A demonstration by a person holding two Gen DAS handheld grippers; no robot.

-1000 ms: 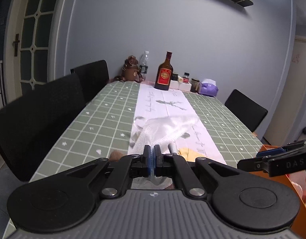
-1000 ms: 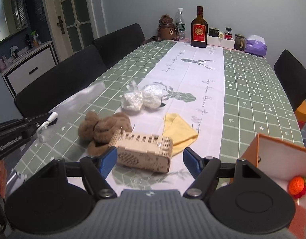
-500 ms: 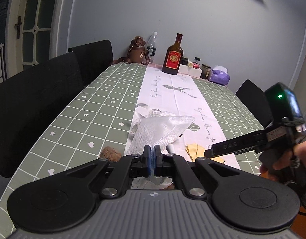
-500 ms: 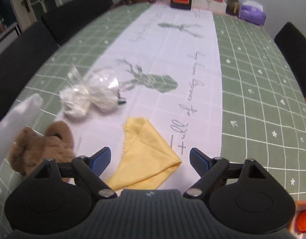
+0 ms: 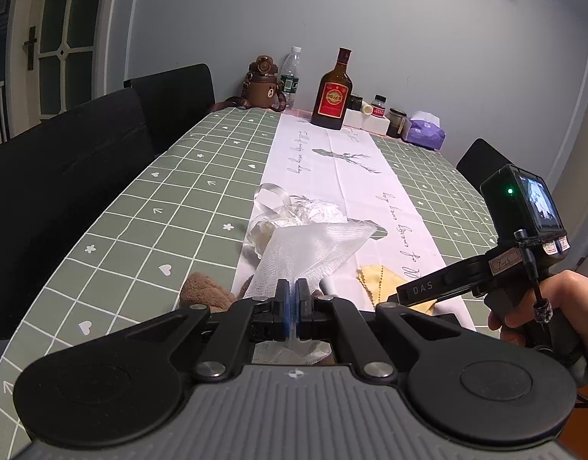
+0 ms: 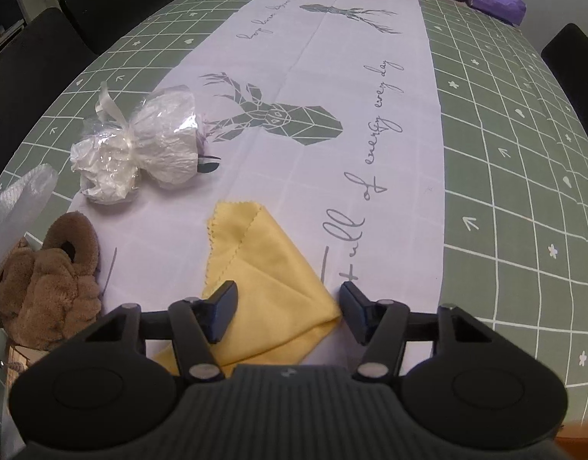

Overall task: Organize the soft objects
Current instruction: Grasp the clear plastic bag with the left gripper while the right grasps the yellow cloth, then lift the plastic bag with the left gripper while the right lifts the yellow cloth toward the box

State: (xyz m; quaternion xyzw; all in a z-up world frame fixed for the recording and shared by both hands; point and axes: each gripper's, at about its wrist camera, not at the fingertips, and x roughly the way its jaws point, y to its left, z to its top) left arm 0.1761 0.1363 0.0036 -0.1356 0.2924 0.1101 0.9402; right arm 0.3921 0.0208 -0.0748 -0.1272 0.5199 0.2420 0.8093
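Observation:
My left gripper point(image 5: 293, 301) is shut on a clear white mesh bag point(image 5: 313, 249), which stands up above the table; a corner of the bag point(image 6: 18, 199) shows at the left of the right wrist view. A folded yellow cloth point(image 6: 263, 268) lies on the white runner, and my right gripper point(image 6: 288, 308) is low over its near corner. Its jaws are closing with the cloth between them, pads not pressing on it. A brown plush toy point(image 6: 45, 283) lies left of the cloth. A crumpled clear plastic bundle point(image 6: 140, 145) tied with ribbon sits beyond.
The green checked table point(image 6: 524, 153) carries a brown bottle point(image 5: 334, 92), a bear flask point(image 5: 261, 86), a water bottle, jars and a purple tissue pack point(image 5: 426, 134) at its far end. Black chairs point(image 5: 64, 176) line the left side. A wooden box corner point(image 6: 16, 360) sits under the plush toy.
The right gripper dropped forward and down from above the wooden box to the yellow cloth and its jaws narrowed. The left gripper drifted slightly with the mesh bag still held.

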